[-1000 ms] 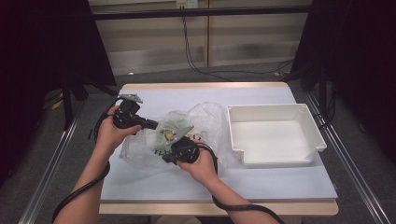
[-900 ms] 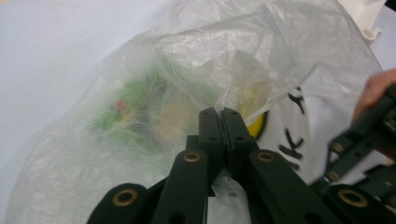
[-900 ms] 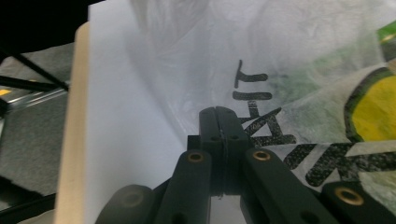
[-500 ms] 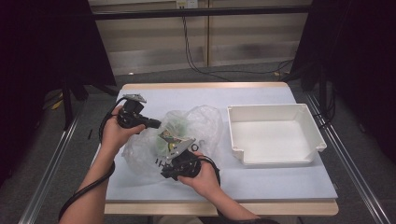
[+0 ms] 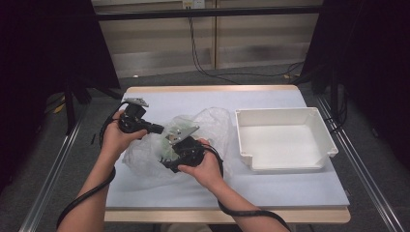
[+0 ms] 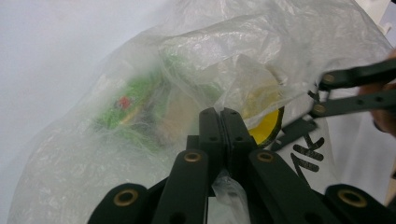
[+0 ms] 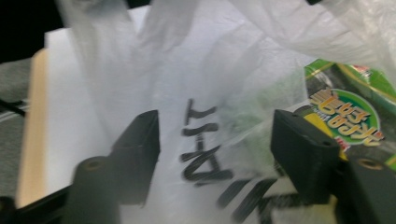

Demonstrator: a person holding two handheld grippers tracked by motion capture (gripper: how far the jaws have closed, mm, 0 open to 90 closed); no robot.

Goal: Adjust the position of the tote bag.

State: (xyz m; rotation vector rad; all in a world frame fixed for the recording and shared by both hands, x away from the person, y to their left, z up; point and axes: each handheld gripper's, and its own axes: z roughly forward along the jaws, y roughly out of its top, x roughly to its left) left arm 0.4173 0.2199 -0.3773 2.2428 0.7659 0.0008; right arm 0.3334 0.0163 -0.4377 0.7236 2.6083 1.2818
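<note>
A clear plastic bag [image 5: 208, 130] lies crumpled mid-table, with a green printed packet [image 7: 355, 109] and something yellow [image 6: 267, 126] inside. My left gripper [image 6: 222, 115] is shut on a fold of the bag's film; in the high view the left gripper [image 5: 161, 129] reaches in from the bag's left edge. My right gripper [image 7: 219, 154] stands open, jaws wide apart, with bag film bearing black lettering between them. From above, the right gripper [image 5: 169, 163] sits at the bag's near side. Its thin black jaws also cross the right of the left gripper view.
A white rectangular tray [image 5: 309, 121] stands to the right of the bag. The pale blue table top [image 5: 270, 183] has a wooden front edge. Black cables trail from both grippers toward the person. Dark floor and metal rails flank the table.
The right hand dipped toward the table's front edge and has come back up to the bag. The left gripper has barely moved. The bag's folds have shifted.
</note>
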